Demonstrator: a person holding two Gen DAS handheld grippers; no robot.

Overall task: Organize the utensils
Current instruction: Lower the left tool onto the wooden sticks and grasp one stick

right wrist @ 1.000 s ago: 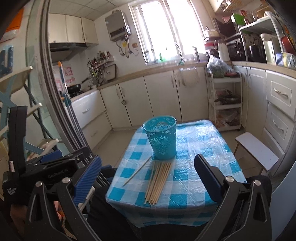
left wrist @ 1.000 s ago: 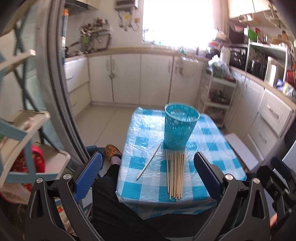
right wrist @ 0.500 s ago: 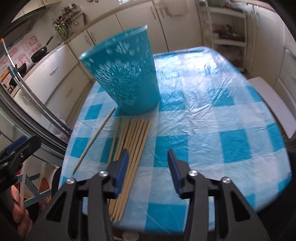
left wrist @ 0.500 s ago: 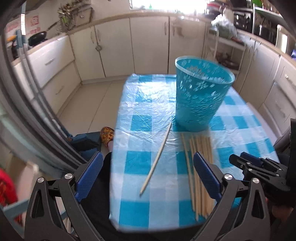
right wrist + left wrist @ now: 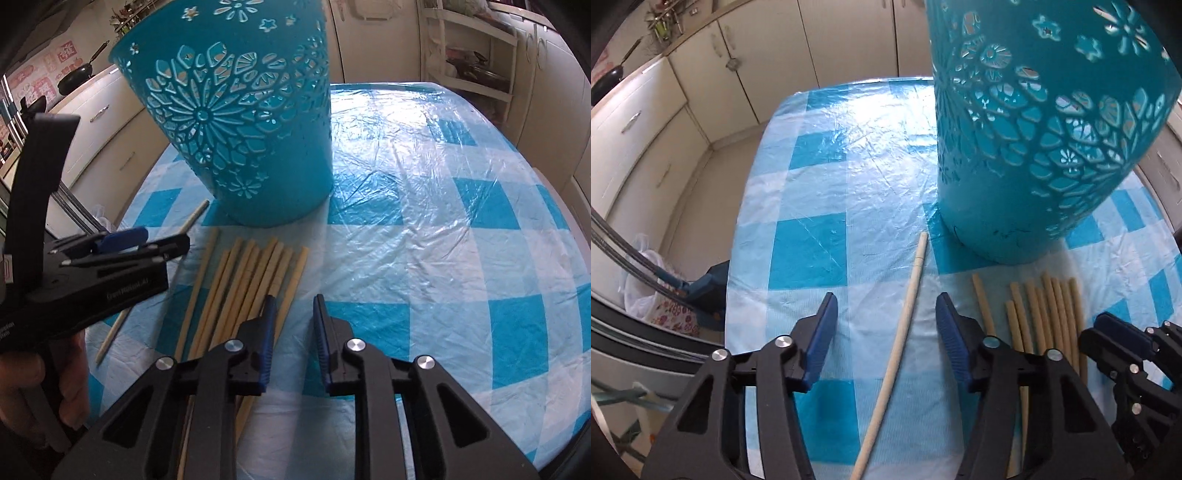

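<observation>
A teal cut-out basket [image 5: 1034, 140] stands on the blue checked tablecloth [image 5: 820, 184]; it also shows in the right wrist view [image 5: 243, 122]. A single pale chopstick [image 5: 905, 332] lies apart, running between the open jaws of my left gripper [image 5: 884, 306], low over the cloth. Several bamboo chopsticks [image 5: 251, 280] lie side by side in front of the basket. My right gripper [image 5: 293, 299] is partly open and empty, its left finger over the right edge of the bundle. The left gripper [image 5: 122, 240] shows in the right wrist view.
White kitchen cabinets [image 5: 683, 122] stand beyond the table's far and left edges. A shelf rack [image 5: 476, 59] stands at the back right. The tablecloth [image 5: 443, 206] to the right of the basket is bare plastic.
Both grippers have dropped low and moved forward to the table. The left jaws have narrowed around the single chopstick. The right jaws have narrowed beside the bundle.
</observation>
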